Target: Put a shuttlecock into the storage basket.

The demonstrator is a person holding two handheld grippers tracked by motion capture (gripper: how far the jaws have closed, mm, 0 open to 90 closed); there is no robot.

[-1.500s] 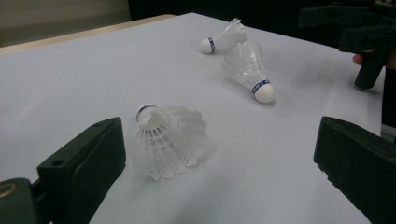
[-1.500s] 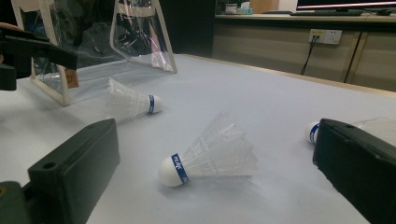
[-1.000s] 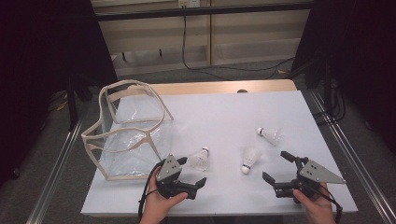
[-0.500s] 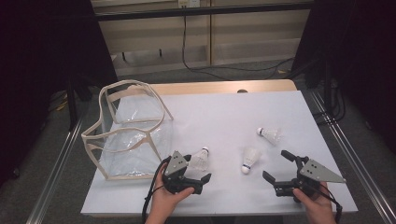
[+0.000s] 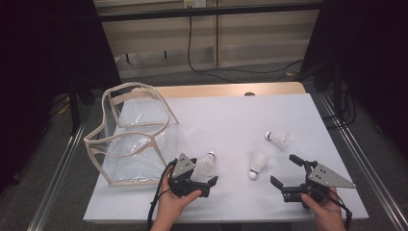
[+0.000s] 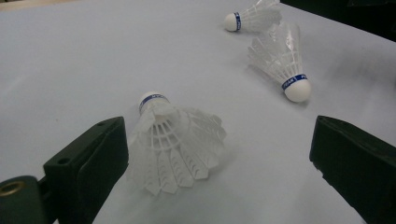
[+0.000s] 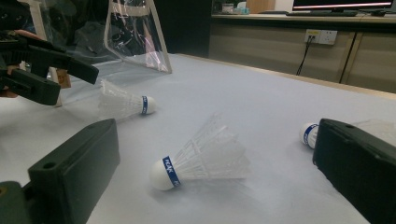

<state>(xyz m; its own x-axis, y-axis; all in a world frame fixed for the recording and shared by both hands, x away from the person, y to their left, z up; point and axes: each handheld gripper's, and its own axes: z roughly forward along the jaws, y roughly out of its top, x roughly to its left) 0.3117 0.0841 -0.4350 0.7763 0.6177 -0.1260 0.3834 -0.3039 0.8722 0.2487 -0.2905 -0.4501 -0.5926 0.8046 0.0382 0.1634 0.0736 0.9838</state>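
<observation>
The left gripper (image 5: pixel 206 177) has slid forward to the nearest shuttlecock (image 5: pixel 206 164), jaws apart around its feathers, near the table's (image 5: pixel 231 115) front edge. The right gripper (image 5: pixel 285 172) waits spread by the front right corner.

Bag (image 5: pixel 130 139) blocks tabletop (image 5: pixel 231 115) left; middle and far side free; three shuttlecocks (image 5: pixel 258 164) lie scattered near front.
</observation>
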